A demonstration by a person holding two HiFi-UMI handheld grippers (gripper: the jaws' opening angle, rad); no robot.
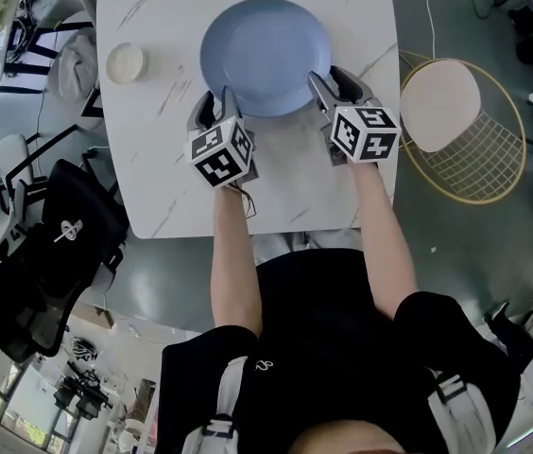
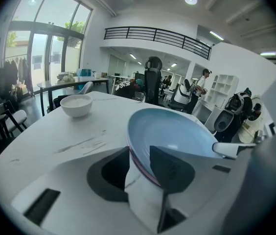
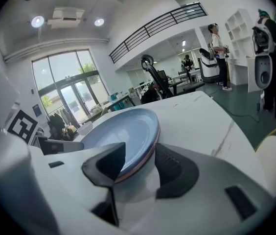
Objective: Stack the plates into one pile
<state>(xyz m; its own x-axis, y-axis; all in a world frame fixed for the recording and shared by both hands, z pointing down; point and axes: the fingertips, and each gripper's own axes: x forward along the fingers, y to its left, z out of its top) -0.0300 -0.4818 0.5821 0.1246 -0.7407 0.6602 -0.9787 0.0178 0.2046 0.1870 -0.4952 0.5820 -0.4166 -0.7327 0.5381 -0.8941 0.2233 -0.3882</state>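
Note:
A light blue plate (image 1: 265, 55) lies on the white marble table (image 1: 276, 187), and a thin pink rim of another plate shows directly under it in both gripper views. My left gripper (image 1: 212, 102) sits at the plate's near left rim, my right gripper (image 1: 335, 83) at its near right rim. In the left gripper view the plate (image 2: 172, 129) has its rim between the jaws of the left gripper (image 2: 139, 160), which stand apart from it. The right gripper view shows the same: the plate (image 3: 118, 131) runs between the spread jaws of the right gripper (image 3: 140, 163).
A small white bowl (image 1: 126, 62) stands at the table's far left. A wire chair with a round white seat (image 1: 441, 102) is right of the table, and a black office chair (image 1: 59, 244) is to its left. Bare tabletop lies between the plates and the near edge.

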